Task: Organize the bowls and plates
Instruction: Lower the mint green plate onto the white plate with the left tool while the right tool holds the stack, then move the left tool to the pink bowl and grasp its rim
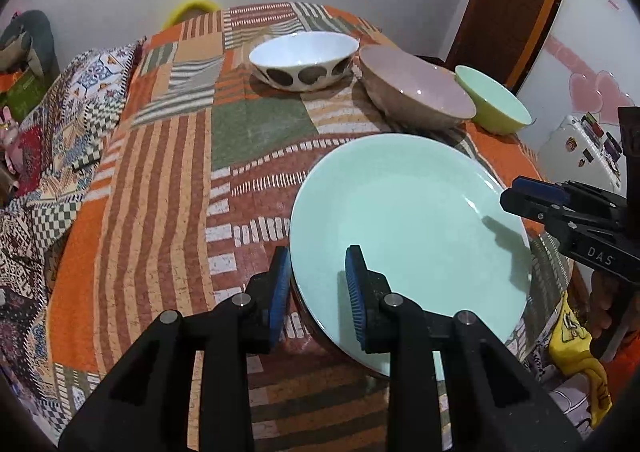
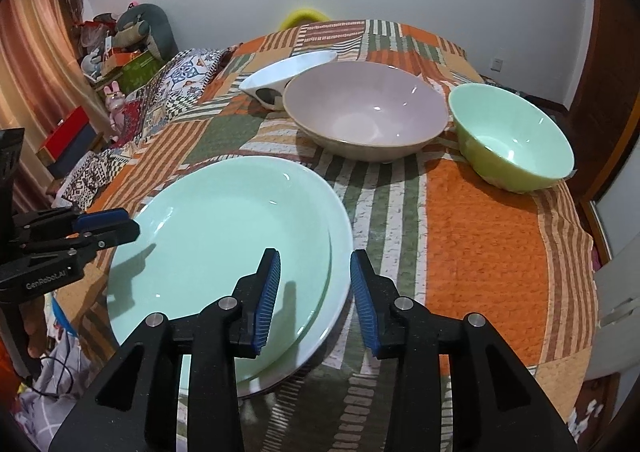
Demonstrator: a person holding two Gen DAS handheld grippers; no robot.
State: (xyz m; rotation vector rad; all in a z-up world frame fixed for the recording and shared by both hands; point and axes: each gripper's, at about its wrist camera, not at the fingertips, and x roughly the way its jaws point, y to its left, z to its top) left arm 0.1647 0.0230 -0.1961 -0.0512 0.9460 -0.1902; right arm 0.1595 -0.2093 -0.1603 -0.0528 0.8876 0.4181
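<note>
A pale green plate [image 1: 408, 220] [image 2: 224, 236] lies on the patchwork quilt [image 1: 160, 180], seemingly on top of another plate whose paler rim shows at its right side. My left gripper [image 1: 318, 264] [image 2: 128, 222] straddles the plate's left rim, one pad outside and one over the plate, with a gap showing. My right gripper [image 2: 315, 258] [image 1: 508, 194] straddles the right rim the same way, its pads apart and off the plate. Behind stand a white bowl with dark spots [image 1: 304, 56] [image 2: 280, 78], a large mauve bowl [image 1: 416, 88] [image 2: 364, 108] and a green bowl [image 1: 494, 106] [image 2: 512, 140].
The quilt [image 2: 480, 236] drops away at its right and near edges. Patterned pillows [image 1: 80, 100] and clutter lie to the left. A white cabinet with heart stickers [image 1: 588, 64] stands at the right. A hand [image 1: 604, 304] holds the right gripper's handle beside a yellow cloth [image 1: 572, 340].
</note>
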